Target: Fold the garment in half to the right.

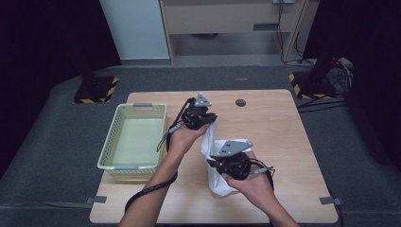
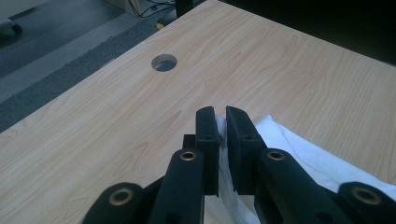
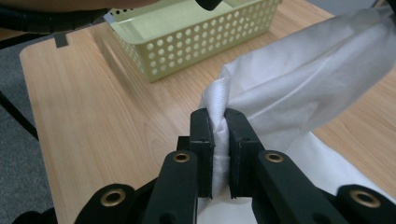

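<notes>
Black jaws of both hand-held grippers, right (image 3: 219,116) and left (image 2: 222,114), pinched one soft, crumpled white cloth (image 1: 213,142) over the wood-grain worktop (image 1: 279,123); one perforated yellow-green plastic basket (image 1: 113,137) sat at nine o'clock.

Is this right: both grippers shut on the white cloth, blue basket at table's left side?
Not quite: the basket is pale yellow-green, not blue, as the high view shows. The rest holds: left gripper and right gripper are each shut on the white cloth.
</notes>
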`<act>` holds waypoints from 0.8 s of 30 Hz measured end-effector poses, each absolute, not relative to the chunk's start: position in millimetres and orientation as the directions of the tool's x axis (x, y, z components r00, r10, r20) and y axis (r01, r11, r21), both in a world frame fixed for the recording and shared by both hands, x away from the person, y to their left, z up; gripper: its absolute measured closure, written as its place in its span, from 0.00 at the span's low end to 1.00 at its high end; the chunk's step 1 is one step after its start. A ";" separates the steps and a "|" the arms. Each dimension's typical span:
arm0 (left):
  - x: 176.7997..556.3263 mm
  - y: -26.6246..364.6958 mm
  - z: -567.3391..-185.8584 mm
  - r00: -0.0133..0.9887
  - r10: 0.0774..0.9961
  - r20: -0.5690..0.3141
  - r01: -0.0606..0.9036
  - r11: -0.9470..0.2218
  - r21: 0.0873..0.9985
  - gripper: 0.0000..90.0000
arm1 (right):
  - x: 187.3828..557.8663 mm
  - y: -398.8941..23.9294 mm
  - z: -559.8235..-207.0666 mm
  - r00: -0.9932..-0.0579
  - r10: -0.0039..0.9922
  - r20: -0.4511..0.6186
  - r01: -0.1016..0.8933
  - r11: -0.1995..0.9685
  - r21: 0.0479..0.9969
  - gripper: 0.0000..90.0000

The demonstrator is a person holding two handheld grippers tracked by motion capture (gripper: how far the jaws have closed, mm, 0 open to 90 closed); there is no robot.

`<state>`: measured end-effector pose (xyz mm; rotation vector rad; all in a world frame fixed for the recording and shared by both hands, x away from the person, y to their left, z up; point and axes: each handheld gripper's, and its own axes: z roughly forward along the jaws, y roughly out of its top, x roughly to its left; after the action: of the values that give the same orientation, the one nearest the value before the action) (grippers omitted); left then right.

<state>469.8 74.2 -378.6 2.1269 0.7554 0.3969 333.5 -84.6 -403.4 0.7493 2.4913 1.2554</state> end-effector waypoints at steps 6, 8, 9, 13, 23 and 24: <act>474.2 59.7 -385.1 0.779 0.627 0.018 0.375 -0.488 0.788 0.94 | 335.5 -102.7 -410.2 -0.816 0.577 0.033 0.365 0.472 0.803 0.92; 475.7 54.1 -388.4 0.782 0.623 0.021 0.374 -0.496 0.783 0.93 | 335.6 -107.2 -413.6 -0.811 0.584 0.038 0.375 0.469 0.800 0.92; 476.2 51.2 -390.4 0.783 0.621 0.017 0.377 -0.496 0.782 0.93 | 335.6 -109.4 -415.5 -0.809 0.587 0.040 0.379 0.468 0.799 0.92; 478.5 41.4 -399.2 0.790 0.613 0.015 0.377 -0.505 0.777 0.93 | 335.5 -118.0 -423.3 -0.797 0.602 0.054 0.399 0.458 0.795 0.92; 481.6 21.3 -419.4 0.802 0.598 -0.007 0.390 -0.514 0.764 0.93 | 333.7 -137.1 -443.0 -0.768 0.634 0.087 0.447 0.435 0.782 0.92; 481.7 19.5 -420.7 0.803 0.596 -0.008 0.389 -0.515 0.763 0.93 | 333.6 -138.4 -444.9 -0.766 0.636 0.089 0.450 0.433 0.781 0.92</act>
<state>481.7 19.5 -420.7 2.1772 0.7234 0.3253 333.6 -138.4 -444.9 0.9511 2.4663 1.2428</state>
